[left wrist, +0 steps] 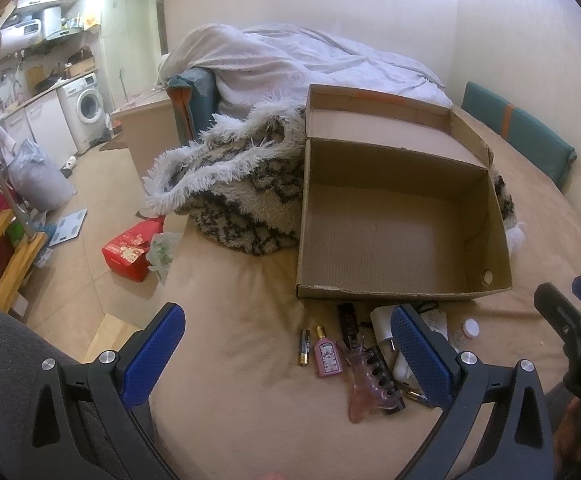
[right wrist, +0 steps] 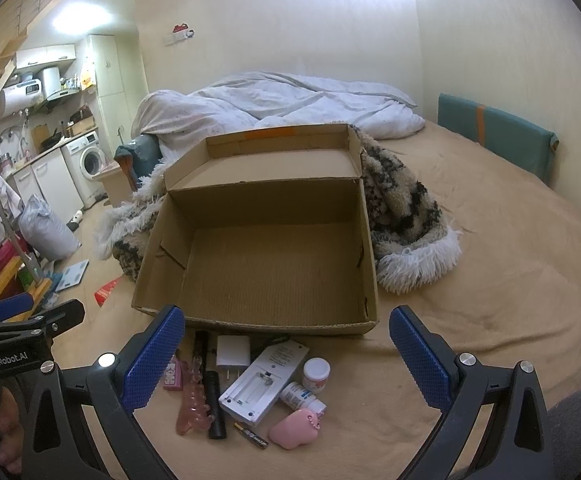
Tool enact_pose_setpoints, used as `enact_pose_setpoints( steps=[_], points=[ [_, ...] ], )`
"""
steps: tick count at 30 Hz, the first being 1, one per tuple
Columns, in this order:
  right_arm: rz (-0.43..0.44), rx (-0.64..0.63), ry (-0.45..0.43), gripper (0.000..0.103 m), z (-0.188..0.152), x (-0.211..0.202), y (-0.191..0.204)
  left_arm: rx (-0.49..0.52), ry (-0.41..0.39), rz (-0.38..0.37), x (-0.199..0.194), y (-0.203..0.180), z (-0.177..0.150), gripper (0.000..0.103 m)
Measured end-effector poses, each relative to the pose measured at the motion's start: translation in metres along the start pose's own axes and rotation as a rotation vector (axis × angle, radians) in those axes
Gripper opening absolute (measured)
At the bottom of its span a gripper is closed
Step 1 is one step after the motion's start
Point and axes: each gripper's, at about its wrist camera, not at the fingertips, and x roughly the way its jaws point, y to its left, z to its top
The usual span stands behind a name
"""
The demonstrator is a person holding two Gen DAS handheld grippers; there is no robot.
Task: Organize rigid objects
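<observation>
On the beige bed, the left gripper [left wrist: 286, 356] hangs spread wide, grasping nothing, above a battery [left wrist: 304, 347], pink perfume bottle [left wrist: 328, 354] and pink hair claw [right wrist: 194, 398]. Just beyond stands the empty cardboard box [right wrist: 268, 264]. Rightward, the right gripper [right wrist: 286, 356] gapes too, over a white remote [right wrist: 262, 380] and pill bottles [right wrist: 304, 396].

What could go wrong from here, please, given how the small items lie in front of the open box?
The items are tightly packed: the pink hair claw lies against the black tube, so closing on one may drag the other. The white bottle lies on its side and could roll on the soft bedcover. Both the left gripper and right gripper are open, holding nothing.
</observation>
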Motion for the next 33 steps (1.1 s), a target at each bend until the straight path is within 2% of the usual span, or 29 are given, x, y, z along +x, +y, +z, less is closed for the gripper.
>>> enact_pose_setpoints(
  steps=[33],
  points=[
    [-0.001,-0.005,-0.005,0.103,0.0002,0.0008,-0.0004,0.005,-0.004,0.007,-0.0013,-0.0003,-0.0009,0.103]
  ],
)
